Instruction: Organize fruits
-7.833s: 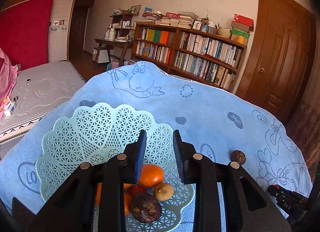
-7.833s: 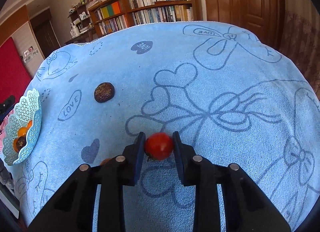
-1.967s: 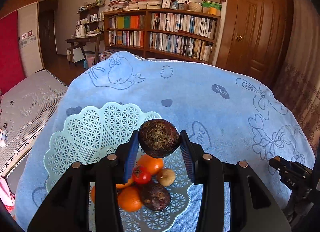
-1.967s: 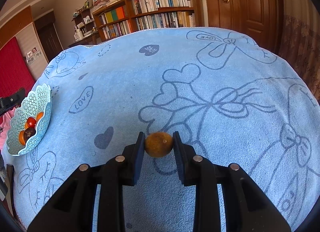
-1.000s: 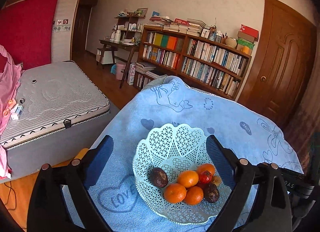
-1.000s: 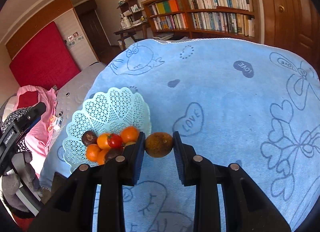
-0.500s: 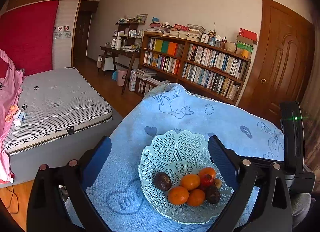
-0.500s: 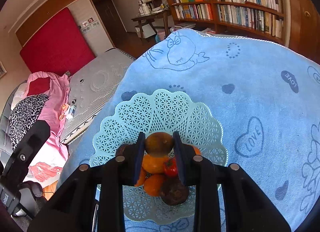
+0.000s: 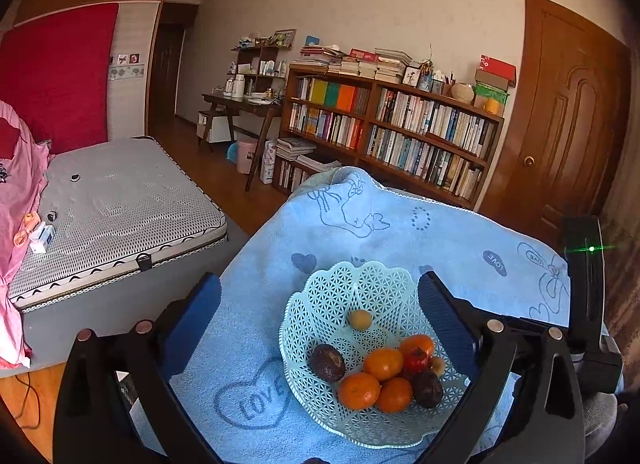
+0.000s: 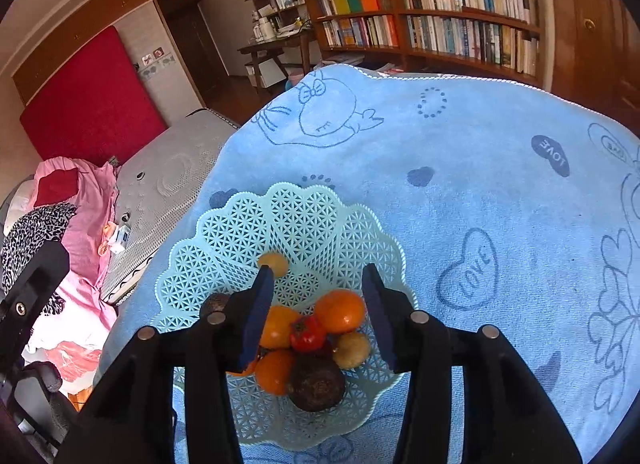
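- Between the wide-spread fingers of the left hand-held gripper [image 9: 320, 300], which holds nothing, sits the pale mint lattice basket [image 9: 320, 296] on the blue cartoon-print towel [image 9: 460, 232] covering the worktop.
- Just ahead of the right hand-held gripper [image 10: 318, 304], whose fingers are also apart and empty, the same basket [image 10: 224, 240] lies directly below, its scalloped rim nearest the worktop's left edge.
- Left to right inside the basket: a dark brown wrinkled fruit [image 9: 328, 362], several glossy oranges [image 9: 383, 363], a small red tomato [image 9: 416, 359] perched on top, a second dark fruit [image 9: 428, 383], and a small tan one tucked at the right.
- Beyond the left finger of the right hand-held gripper, a small yellow-brown round fruit [image 10: 273, 264] rests alone on the sloping lattice wall, apart from the pile.
- Risk, as I judge it: that lone fruit sits on a slope and could roll into the heap and nudge the tomato off its perch.
- Second risk: the basket looks light and stands near the towel's edge beside the bed [image 9: 120, 191], so a finger catching the rim on withdrawal could tip or drag it.
- No loose fruit shows on the towel, so sorting looks nearly complete.
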{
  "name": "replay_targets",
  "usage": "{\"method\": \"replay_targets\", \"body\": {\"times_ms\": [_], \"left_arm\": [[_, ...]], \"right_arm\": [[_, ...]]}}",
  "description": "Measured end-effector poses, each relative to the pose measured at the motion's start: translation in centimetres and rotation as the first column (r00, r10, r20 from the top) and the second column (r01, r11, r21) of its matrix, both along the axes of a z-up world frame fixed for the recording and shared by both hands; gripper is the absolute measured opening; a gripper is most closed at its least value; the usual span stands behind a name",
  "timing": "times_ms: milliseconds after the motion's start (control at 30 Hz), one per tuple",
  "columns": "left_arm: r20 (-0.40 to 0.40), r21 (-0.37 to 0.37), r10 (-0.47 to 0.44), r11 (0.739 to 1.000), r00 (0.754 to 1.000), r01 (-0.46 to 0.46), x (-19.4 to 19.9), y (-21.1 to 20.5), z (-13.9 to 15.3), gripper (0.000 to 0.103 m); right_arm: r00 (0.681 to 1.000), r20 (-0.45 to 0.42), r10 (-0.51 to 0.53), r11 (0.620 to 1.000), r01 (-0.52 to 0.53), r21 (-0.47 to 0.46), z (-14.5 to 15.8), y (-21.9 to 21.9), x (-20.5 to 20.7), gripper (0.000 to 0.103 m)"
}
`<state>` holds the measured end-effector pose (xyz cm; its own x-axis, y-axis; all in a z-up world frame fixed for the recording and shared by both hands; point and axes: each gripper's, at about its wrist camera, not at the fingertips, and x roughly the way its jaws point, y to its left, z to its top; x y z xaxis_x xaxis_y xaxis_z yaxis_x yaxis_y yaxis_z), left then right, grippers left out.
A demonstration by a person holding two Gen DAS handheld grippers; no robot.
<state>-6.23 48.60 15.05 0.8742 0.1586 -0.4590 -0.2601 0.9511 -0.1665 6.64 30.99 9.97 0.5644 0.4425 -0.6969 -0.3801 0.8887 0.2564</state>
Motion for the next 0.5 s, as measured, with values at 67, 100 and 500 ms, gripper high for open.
{"method": "replay_targets", "body": {"times_ms": [67, 100, 500], "left_arm": [[-0.003, 0.012, -0.005, 1.000, 1.000, 0.005, 0.0, -0.3, -0.1, 0.100], [-0.004, 0.021, -0.006, 1.000, 1.000, 0.006, 0.1, -0.5, -0.1, 0.100], [-0.017, 0.173, -0.042, 0.984, 0.999, 0.044, -0.4, -4.1, 0.0, 0.100]], "right_arm": [[0.999, 0.036, -0.013, 1.000, 0.014, -0.019, 0.3, -0.7, -0.6, 0.059], [0.998, 0.053, -0.016, 0.999, 0.017, -0.029, 0.4, -0.9, -1.0, 0.059], [0.974, 0.226, 0.005, 0.990, 0.027, -0.141, 1.4, -2.8, -6.0, 0.082]]}}
